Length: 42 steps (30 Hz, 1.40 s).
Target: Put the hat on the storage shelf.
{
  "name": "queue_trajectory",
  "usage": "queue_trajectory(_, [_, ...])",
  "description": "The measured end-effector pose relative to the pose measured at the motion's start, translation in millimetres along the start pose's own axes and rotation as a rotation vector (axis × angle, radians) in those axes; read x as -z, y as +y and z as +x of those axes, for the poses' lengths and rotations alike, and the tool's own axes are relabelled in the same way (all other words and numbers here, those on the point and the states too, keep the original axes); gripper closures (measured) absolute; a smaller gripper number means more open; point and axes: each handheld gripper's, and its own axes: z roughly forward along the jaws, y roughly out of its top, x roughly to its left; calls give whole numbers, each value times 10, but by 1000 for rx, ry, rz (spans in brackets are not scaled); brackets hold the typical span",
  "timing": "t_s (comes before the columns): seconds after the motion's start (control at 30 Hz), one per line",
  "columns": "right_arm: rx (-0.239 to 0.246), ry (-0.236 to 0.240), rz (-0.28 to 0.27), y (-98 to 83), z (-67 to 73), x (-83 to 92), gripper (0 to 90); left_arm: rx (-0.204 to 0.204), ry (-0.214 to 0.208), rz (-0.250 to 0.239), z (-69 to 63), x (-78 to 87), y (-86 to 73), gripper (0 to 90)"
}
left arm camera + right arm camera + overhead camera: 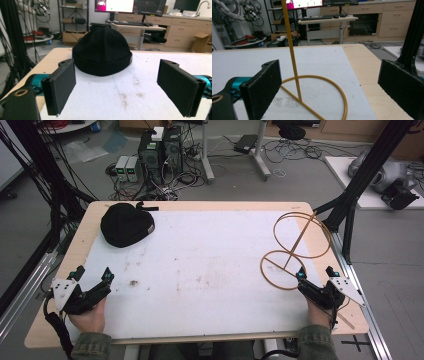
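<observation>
A black knit beanie [126, 224] lies on the white mat at the far left; the left gripper view has this beanie [102, 50] straight ahead, beyond the jaws. A yellow wire stand [295, 246] with a round base ring, an upright rod and a top ring stands at the right. Its base ring [317, 97] and rod rise just in front of the right jaws. My left gripper [92, 279] rests open near the front left corner. My right gripper [316, 272] is open at the front right, touching nothing.
The wooden table [200, 206] carries a white mat [200, 270] with small dirt marks. Black frame posts [367, 167] rise at the right edge. Computers and cables [160, 155] sit on the floor behind the table.
</observation>
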Motion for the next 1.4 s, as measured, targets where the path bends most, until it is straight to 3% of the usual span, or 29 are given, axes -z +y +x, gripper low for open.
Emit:
queue_trajectory(0.3, [-9, -16, -15, 14, -32, 61, 41, -8, -12, 3, -7, -147, 186, 157])
queue_trajectory(0.6, [9, -12, -6, 8, -11, 70, 41, -34, -38, 30, -26, -429, 521, 155])
queue_trajectory(0.77, [9, -9, -9, 15, -4, 75, 41, -92, -14, 69, -41, -640, 707, 158])
queue_trajectory(1.03, [9, 3, -4, 11, 19, 52, 41, -88, -5, 123, -27, -916, 738, 157])
queue_trajectory(1.17, [10, 8, -7, 10, 41, 37, 41, -67, 7, 168, 39, -1186, 742, 160])
queue_trajectory(1.4, [22, 22, 2, 5, 76, 5, 41, -83, 26, 214, 100, -1465, 716, 161])
